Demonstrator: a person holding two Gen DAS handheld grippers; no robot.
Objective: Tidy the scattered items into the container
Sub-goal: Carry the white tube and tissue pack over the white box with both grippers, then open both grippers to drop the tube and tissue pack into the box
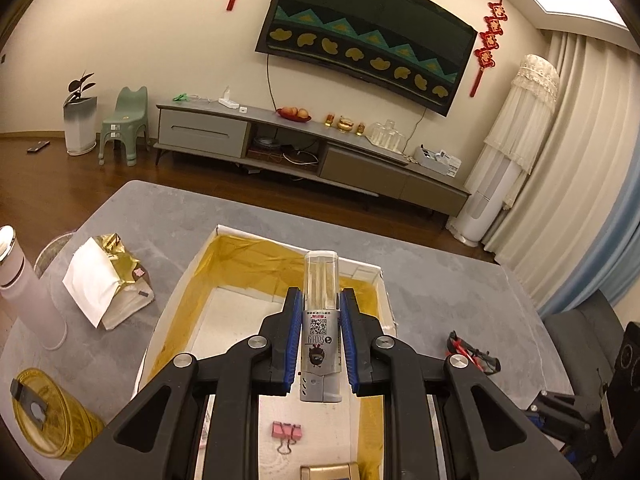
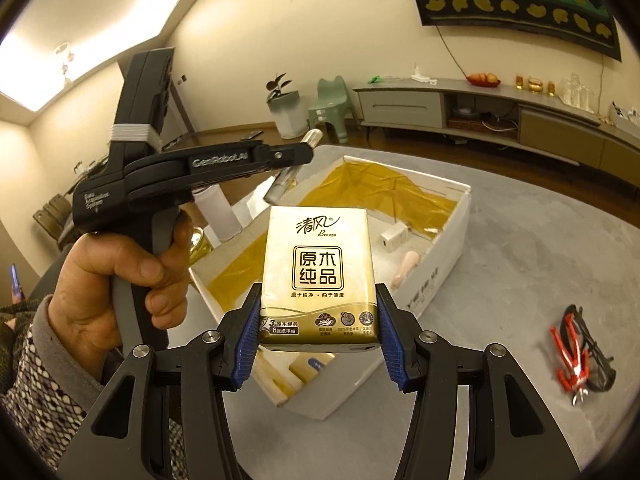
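Observation:
My left gripper [image 1: 320,296] is shut on a clear and grey cylinder dispenser [image 1: 321,320], held upright above the white box [image 1: 224,236] with gold lining. Inside the box lie pink binder clips [image 1: 286,431]. In the right wrist view, a hand holds the left gripper [image 2: 296,156] with the dispenser [image 2: 286,184] over the box [image 2: 448,248]. My right gripper [image 2: 318,292] is shut on a gold tissue pack [image 2: 318,264], just in front of the box's near corner. A white charger [image 2: 394,238] and a pink item [image 2: 406,268] rest in the box.
Red pliers [image 2: 570,356] and dark safety glasses [image 2: 596,344] lie on the grey tabletop right of the box. Left of the box stand a pink bottle [image 1: 28,292], a gold bag with white paper [image 1: 108,280] and a round gold container [image 1: 48,416].

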